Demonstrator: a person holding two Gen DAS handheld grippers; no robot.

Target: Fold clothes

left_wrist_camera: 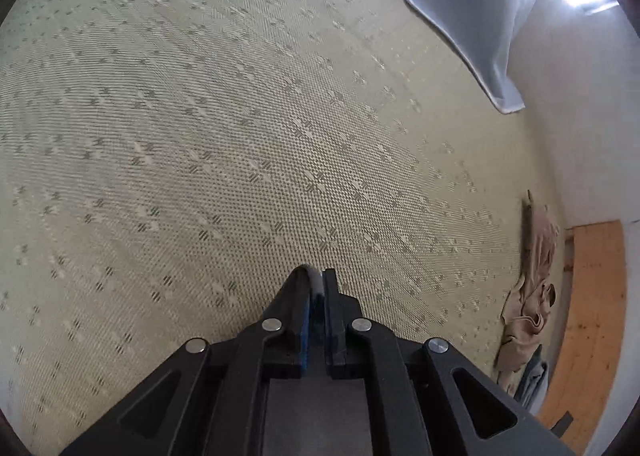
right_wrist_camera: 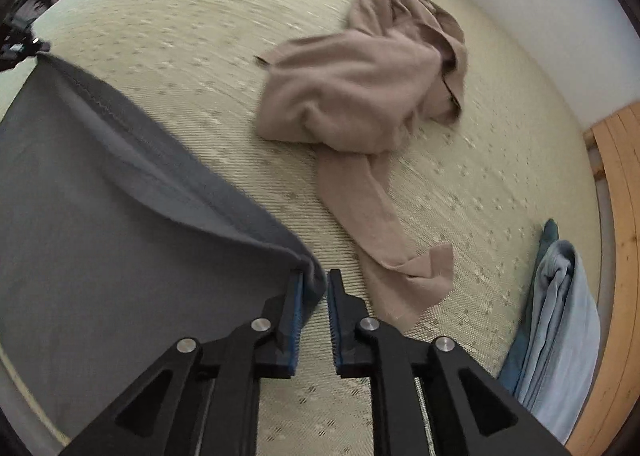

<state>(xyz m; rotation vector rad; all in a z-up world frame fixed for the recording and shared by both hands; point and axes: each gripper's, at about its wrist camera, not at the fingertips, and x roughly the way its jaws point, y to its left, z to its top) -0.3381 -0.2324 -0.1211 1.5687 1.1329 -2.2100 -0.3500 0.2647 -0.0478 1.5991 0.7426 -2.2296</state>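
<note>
Between right gripper [right_wrist_camera: 316, 292] fingers, gray garment [right_wrist_camera: 100, 216] corner, loose; fingers slightly spread, cloth sagging toward 9 o'clock over bed mat [right_wrist_camera: 180, 56]. Left gripper [left_wrist_camera: 318, 288] fingers pinching gray scrap, pointing steeply down. Tan garment [right_wrist_camera: 360, 88] crumpled at 12 o'clock.

The left gripper [left_wrist_camera: 316, 280] is pointed steeply downward. Its two black fingers are brought almost together, and a small tuft of grey fabric [left_wrist_camera: 314, 281] is pinched between the blue pads at the tips. The right gripper [right_wrist_camera: 318, 284] is likewise angled steeply downward. Its fingers are parted by a narrow gap; the corner of the grey fabric lies against the left pad [right_wrist_camera: 296, 310] only and is not clamped.
</note>
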